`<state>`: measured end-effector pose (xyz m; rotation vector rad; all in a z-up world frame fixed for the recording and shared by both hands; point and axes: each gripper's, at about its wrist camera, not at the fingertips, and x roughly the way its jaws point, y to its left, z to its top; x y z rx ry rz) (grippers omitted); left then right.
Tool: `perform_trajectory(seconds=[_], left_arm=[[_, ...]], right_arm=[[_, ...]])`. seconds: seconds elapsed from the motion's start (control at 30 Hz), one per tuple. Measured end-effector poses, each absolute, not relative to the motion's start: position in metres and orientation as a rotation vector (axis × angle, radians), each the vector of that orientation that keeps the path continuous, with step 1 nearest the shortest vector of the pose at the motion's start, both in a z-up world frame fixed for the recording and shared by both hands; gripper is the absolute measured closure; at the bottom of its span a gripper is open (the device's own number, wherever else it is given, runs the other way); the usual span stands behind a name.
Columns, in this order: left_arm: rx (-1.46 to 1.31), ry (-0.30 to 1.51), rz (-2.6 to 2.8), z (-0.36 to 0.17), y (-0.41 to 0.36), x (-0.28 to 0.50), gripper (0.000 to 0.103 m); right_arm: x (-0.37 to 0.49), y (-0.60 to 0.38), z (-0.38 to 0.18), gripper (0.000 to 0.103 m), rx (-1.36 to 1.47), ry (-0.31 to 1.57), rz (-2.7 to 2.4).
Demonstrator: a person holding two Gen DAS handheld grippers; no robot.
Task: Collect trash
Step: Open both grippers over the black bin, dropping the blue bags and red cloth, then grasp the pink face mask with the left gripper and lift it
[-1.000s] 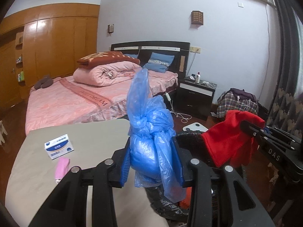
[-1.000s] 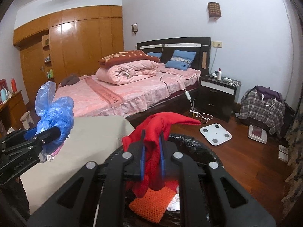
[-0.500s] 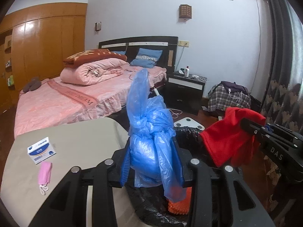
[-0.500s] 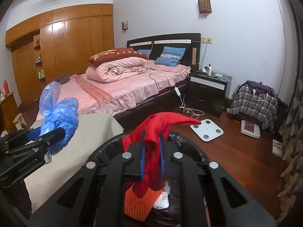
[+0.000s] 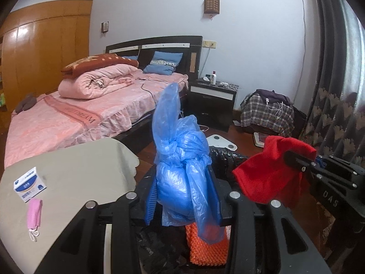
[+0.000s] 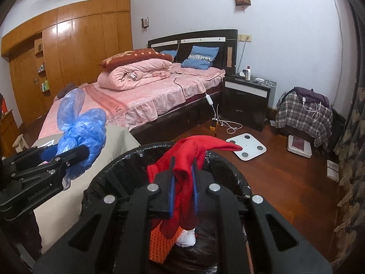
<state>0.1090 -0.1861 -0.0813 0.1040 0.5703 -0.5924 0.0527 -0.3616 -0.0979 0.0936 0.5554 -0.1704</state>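
My left gripper [image 5: 183, 196] is shut on a knotted blue plastic bag [image 5: 180, 164] and holds it over the near edge of a black-lined trash bin [image 6: 127, 169]. The bag also shows in the right wrist view [image 6: 82, 125]. My right gripper [image 6: 183, 189] is shut on a red cloth [image 6: 191, 155] and holds it above the bin's opening; the cloth also shows in the left wrist view [image 5: 269, 171]. An orange knitted piece [image 5: 206, 248] and a white crumpled item [image 6: 186, 239] lie inside the bin.
A beige table [image 5: 79, 171] at the left carries a white-and-blue box [image 5: 29, 183] and a pink face mask [image 5: 34, 214]. Behind stand a pink bed [image 6: 148, 96], a black nightstand [image 6: 247, 100], a white scale [image 6: 247, 146] on the wood floor, and a plaid-covered pile [image 6: 303, 114].
Both grippers have moved right and forward over the bin with their loads still held. The table items have slid left in the left wrist view and more of the bin's inside shows.
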Motion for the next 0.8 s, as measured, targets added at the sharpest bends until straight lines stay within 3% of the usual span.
perform_trajectory(seconds=[0.07,0.1,0.13,0.17,0.27,0.33,0.43,0.8], left_arm=[[0.099,0.593,-0.629,-0.084,-0.189,0.114,0.059],[0.101,0.597,-0.634,-0.085,-0.189,0.115,0.053],[0.101,0.599,-0.638,-0.086,-0.188,0.116,0.040],[0.095,0.597,-0.642,-0.086,-0.187,0.116,0.033],[0.085,0.595,-0.636,-0.087,-0.178,0.117,0.029],[0.083,0.593,-0.619,-0.086,-0.170,0.118,0.025],[0.082,0.581,-0.574,-0.085,-0.154,0.118,0.020],[0.076,0.548,-0.367,-0.083,-0.076,0.117,0.013]], right_arm=[[0.055,-0.363,-0.101,0.085,0.090,0.565,-0.169],[0.056,-0.363,-0.103,0.074,0.087,0.570,-0.174],[0.058,-0.363,-0.105,0.062,0.086,0.577,-0.181],[0.059,-0.364,-0.108,0.057,0.086,0.583,-0.186],[0.057,-0.365,-0.112,0.036,0.088,0.586,-0.202],[0.054,-0.365,-0.112,0.015,0.084,0.575,-0.227],[0.050,-0.364,-0.111,0.006,0.090,0.555,-0.232],[0.062,-0.314,-0.107,0.005,0.091,0.544,-0.129]])
